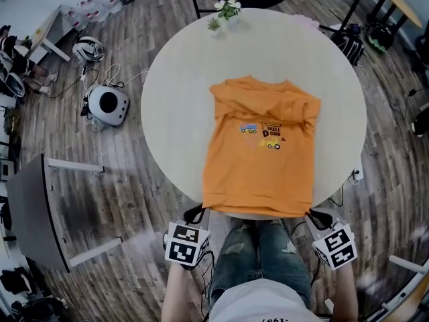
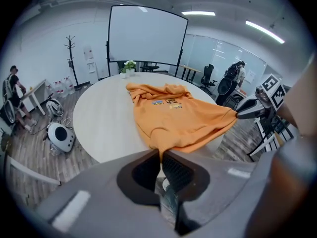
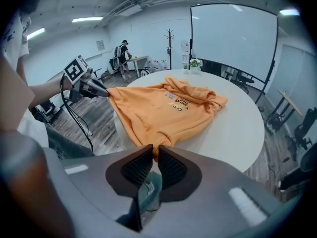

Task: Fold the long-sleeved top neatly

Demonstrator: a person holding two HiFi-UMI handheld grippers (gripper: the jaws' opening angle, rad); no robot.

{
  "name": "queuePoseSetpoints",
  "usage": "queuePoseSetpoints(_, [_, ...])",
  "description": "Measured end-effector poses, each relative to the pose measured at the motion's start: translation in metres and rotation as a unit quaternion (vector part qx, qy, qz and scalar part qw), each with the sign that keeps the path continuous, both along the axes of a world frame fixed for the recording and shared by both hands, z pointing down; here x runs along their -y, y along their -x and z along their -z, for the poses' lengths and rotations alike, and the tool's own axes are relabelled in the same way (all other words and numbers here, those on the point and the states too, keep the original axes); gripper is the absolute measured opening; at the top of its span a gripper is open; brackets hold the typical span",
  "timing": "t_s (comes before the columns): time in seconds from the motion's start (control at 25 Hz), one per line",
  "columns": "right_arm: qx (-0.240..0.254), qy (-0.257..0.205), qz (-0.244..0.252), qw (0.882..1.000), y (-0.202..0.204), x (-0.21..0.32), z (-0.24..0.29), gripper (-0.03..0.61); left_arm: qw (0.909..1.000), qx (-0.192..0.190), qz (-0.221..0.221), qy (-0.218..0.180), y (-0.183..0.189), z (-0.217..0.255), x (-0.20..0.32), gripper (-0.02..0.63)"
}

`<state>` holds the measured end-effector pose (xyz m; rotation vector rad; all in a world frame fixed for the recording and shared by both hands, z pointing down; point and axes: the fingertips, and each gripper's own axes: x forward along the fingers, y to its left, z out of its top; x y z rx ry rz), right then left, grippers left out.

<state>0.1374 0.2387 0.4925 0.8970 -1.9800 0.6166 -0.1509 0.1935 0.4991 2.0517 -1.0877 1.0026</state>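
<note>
**A:** Start with the head view. Where is the top?

**B:** The orange top (image 1: 261,159) lies flat on the round table (image 1: 174,92), print up and neck away from the person. Its hem reaches the near edge and hangs a little over it. The sleeves look tucked in across the chest, though I can't be sure. The left gripper (image 1: 200,211) is at the hem's left corner and the right gripper (image 1: 312,214) at its right corner.

**A:** And the left gripper view?

**B:** The jaws are pressed together on the left hem corner, and orange cloth fans out from between them onto the table. The hem runs across to the other claw, which holds the far corner.

**A:** The right gripper view?

**B:** It's the same on that side. The jaws are clamped on the right hem corner, with a small pucker of cloth just above them. The rest of the top spreads toward a little plant (image 3: 195,63) at the table's far side.

**A:** How will the cloth handle?

**B:** I'd judge it light, soft and limp. It will likely sag between the two grips and drag slightly on the tabletop. The hem corners are the right place to hold it, pinching both layers. Keeping them pulled apart should let the fold land straight.
</note>
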Motion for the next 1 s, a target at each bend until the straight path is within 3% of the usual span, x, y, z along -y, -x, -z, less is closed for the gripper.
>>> queuePoseSetpoints(0.28, [0.024,-0.006,-0.016,1.000,-0.002,0.018,0.022,0.064,0.9994,-0.008,-0.001,-0.035,0.000,0.029,0.032,0.018])
queuePoseSetpoints(0.6, [0.035,-0.046,-0.040,0.998,-0.019,0.086,0.050,0.064,0.9960,-0.008,-0.014,-0.087,-0.018,0.065,0.103,0.018])
queuePoseSetpoints(1.0, [0.074,-0.053,-0.075,0.993,-0.044,0.179,0.068,0.064,0.9940,0.007,-0.031,-0.105,-0.040,0.082,0.189,0.018])
